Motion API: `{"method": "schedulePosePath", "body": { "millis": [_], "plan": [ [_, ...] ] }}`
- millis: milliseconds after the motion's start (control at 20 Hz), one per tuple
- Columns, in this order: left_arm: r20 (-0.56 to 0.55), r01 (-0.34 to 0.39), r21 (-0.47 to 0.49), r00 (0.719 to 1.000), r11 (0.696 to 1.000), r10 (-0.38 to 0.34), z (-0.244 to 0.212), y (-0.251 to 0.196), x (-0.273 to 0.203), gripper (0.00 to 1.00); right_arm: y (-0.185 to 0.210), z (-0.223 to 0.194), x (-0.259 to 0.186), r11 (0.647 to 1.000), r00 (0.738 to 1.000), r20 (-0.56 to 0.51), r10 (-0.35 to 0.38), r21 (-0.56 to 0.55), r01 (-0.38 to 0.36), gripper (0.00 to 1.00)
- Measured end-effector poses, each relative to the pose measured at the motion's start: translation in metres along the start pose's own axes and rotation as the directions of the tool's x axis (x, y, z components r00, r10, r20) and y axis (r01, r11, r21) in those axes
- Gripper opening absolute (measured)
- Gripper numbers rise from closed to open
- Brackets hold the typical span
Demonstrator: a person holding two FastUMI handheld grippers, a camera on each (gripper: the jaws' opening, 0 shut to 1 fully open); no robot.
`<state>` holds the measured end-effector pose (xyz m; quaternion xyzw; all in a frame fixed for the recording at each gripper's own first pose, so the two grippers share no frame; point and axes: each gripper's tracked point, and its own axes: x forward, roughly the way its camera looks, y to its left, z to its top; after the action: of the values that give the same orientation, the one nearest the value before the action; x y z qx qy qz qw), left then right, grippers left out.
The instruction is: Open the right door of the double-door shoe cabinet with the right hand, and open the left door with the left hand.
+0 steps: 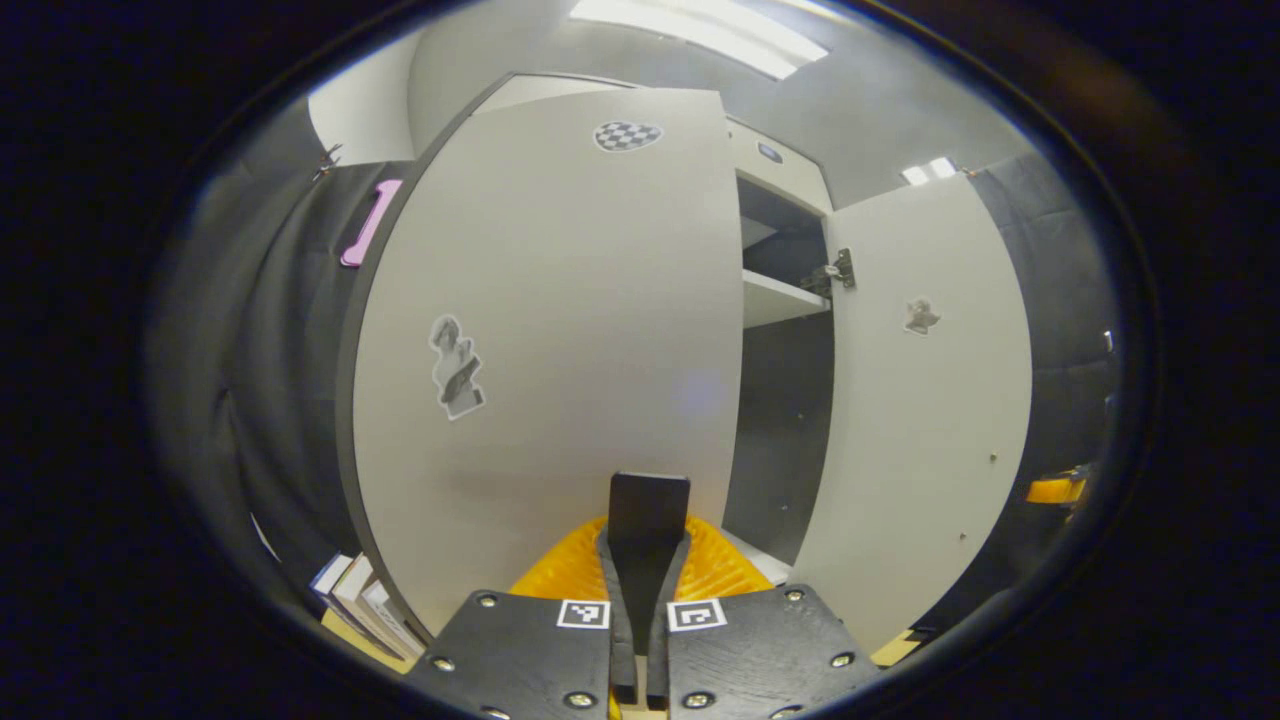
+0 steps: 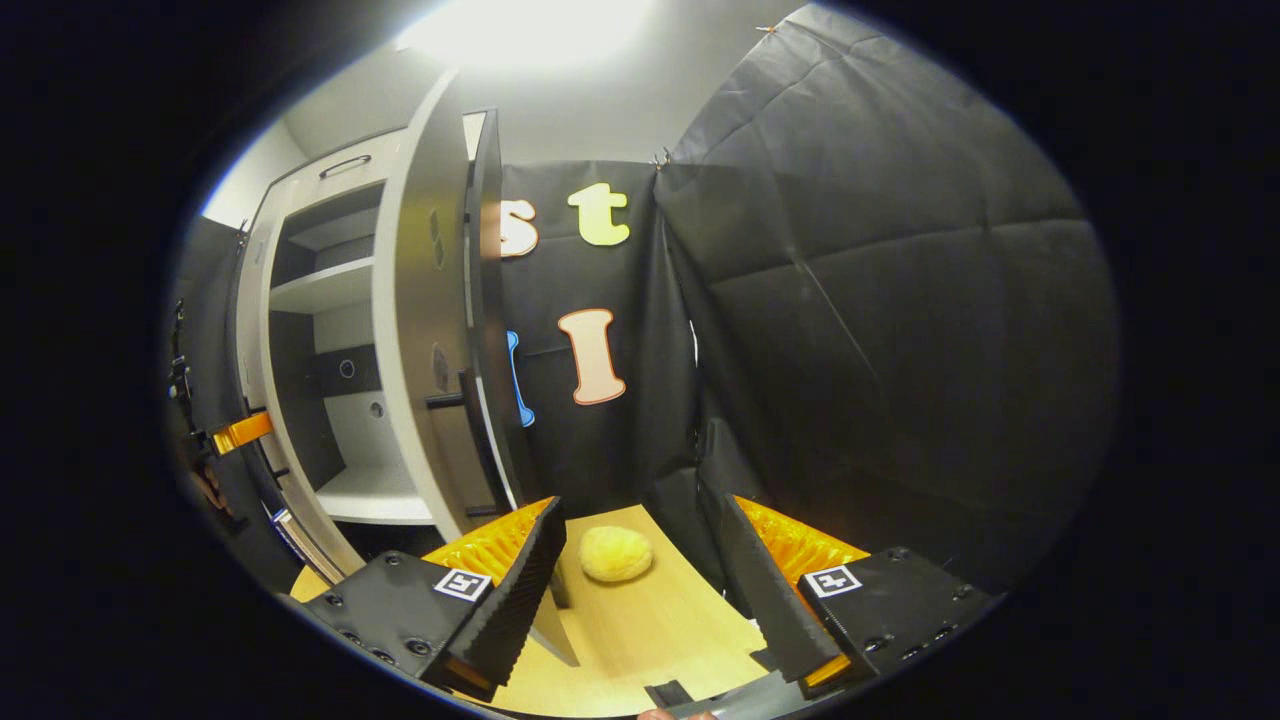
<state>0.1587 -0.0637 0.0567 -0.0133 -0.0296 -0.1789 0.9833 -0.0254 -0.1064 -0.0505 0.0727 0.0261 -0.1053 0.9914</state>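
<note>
The left gripper (image 1: 648, 510) has its two fingers pressed close together and points straight ahead. The right gripper (image 2: 640, 545) has its fingers spread wide apart, with nothing between them.

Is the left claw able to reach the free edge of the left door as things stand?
Probably yes. The left claw, shut, is low before the left door, close to its free edge, with nothing between them.
</note>
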Motion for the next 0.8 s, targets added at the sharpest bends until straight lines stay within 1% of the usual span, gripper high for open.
{"method": "schedulePosePath", "body": {
  "millis": [100,350,400,450,500,550,600,650,750,800],
  "plan": [
    [-0.009,0.001,-0.002,1.0,1.0,-0.001,0.0,-0.001,-0.002,0.06,0.005,-0.005,-0.011,1.0,1.0,-0.005,-0.002,0.011,0.002,0.98],
    [-0.003,0.038,-0.013,0.999,0.999,-0.038,-0.004,0.008,-0.01,0.06,0.016,-0.014,-0.034,1.0,1.0,-0.01,-0.002,0.018,0.002,0.98],
    [-0.001,0.043,-0.017,0.999,0.999,-0.043,-0.004,0.01,-0.013,0.06,0.017,-0.014,-0.038,1.0,1.0,-0.012,-0.003,0.015,0.004,1.0],
    [0.002,0.045,-0.019,0.999,0.999,-0.045,-0.006,0.012,-0.016,0.07,0.018,-0.016,-0.041,1.0,1.0,-0.014,-0.004,0.014,0.005,1.0],
    [0.005,0.046,-0.02,0.999,0.999,-0.046,-0.006,0.014,-0.019,0.07,0.019,-0.017,-0.043,1.0,1.0,-0.017,-0.003,0.015,0.004,0.92],
    [0.009,0.045,-0.019,0.999,0.999,-0.045,-0.006,0.015,-0.022,0.06,0.023,-0.017,-0.042,1.0,1.0,-0.017,0.0,0.016,0.0,0.98],
    [0.012,0.044,-0.019,0.999,0.999,-0.043,-0.005,0.016,-0.024,0.06,0.026,-0.016,-0.042,1.0,1.0,-0.016,0.005,0.018,-0.004,0.98],
    [0.015,0.042,-0.02,0.999,0.999,-0.041,-0.005,0.018,-0.027,0.06,0.029,-0.015,-0.043,1.0,1.0,-0.016,0.011,0.018,-0.01,0.92],
    [0.02,0.038,-0.022,0.999,0.999,-0.038,-0.005,0.022,-0.037,0.06,0.037,-0.014,-0.043,1.0,1.0,-0.013,0.024,0.011,-0.024,0.92],
    [0.023,0.036,-0.023,0.999,0.999,-0.036,-0.004,0.024,-0.041,0.06,0.04,-0.014,-0.042,1.0,0.999,-0.014,0.029,0.005,-0.029,0.98]
  ]
}}
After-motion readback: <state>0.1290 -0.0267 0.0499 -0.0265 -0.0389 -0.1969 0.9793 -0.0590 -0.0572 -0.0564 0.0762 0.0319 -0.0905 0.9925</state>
